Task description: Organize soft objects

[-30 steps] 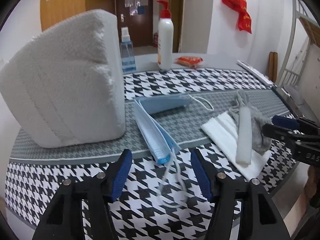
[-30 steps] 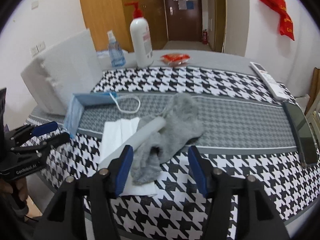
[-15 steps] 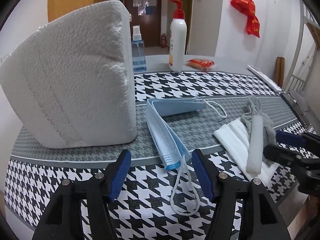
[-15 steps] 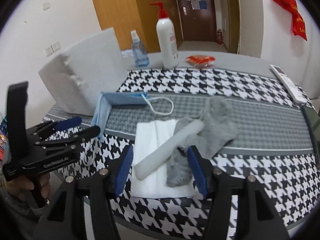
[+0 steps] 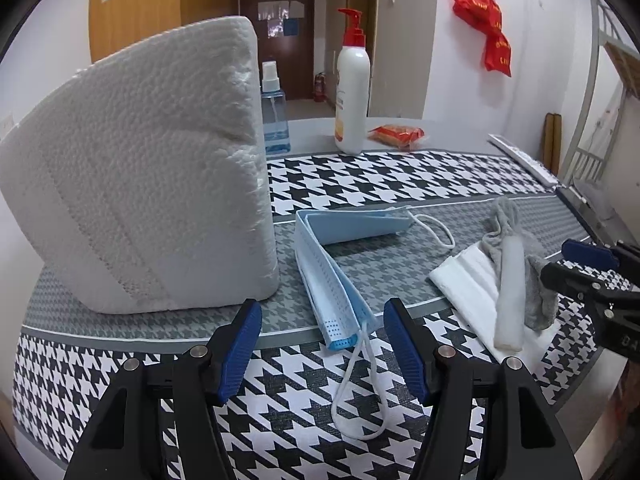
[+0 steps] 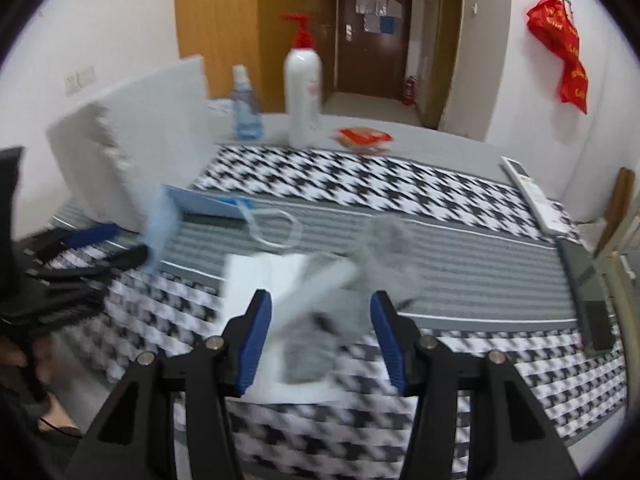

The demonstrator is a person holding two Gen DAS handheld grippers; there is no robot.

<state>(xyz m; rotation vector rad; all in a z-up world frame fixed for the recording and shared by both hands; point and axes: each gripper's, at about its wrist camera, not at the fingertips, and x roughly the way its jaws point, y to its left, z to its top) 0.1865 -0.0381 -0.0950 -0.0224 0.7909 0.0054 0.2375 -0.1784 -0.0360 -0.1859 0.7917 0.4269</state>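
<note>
- The left tongs [image 5: 322, 344] stand wide apart and hold nothing, low over the near edge of the desk [image 5: 400, 184]; their blue pads frame the near end of the blue face mask [image 5: 332, 280], so that mask looks like the thing this hand is lined up for.
- The mask lies bent into a V just beside the white foam block [image 5: 140, 200], and its ear loop [image 5: 360, 392] trails forward between the pads. Being limp, it would probably be easier to pinch at the stiffer folded end than by the cord.
- The right tongs [image 6: 320, 340] are likewise spread wide and empty, aimed at the second pile; this view is smeared by motion, so fine detail there cannot be told.
- That pile sits near the desk's front right: a folded white cloth [image 5: 468, 280] at the bottom, a grey sock [image 5: 536, 276] crumpled on it, and a pale foam stick [image 5: 510, 284] lying across both. Stacked this way, the stick likely has to come off first.
- A pump bottle [image 5: 352, 92], a small spray bottle [image 5: 275, 120], an orange packet [image 5: 396, 134] and a remote [image 6: 532, 196] stand well apart at the far side, seemingly out of the sorting.
- Judged from this layout, the organizing has hardly begun.
</note>
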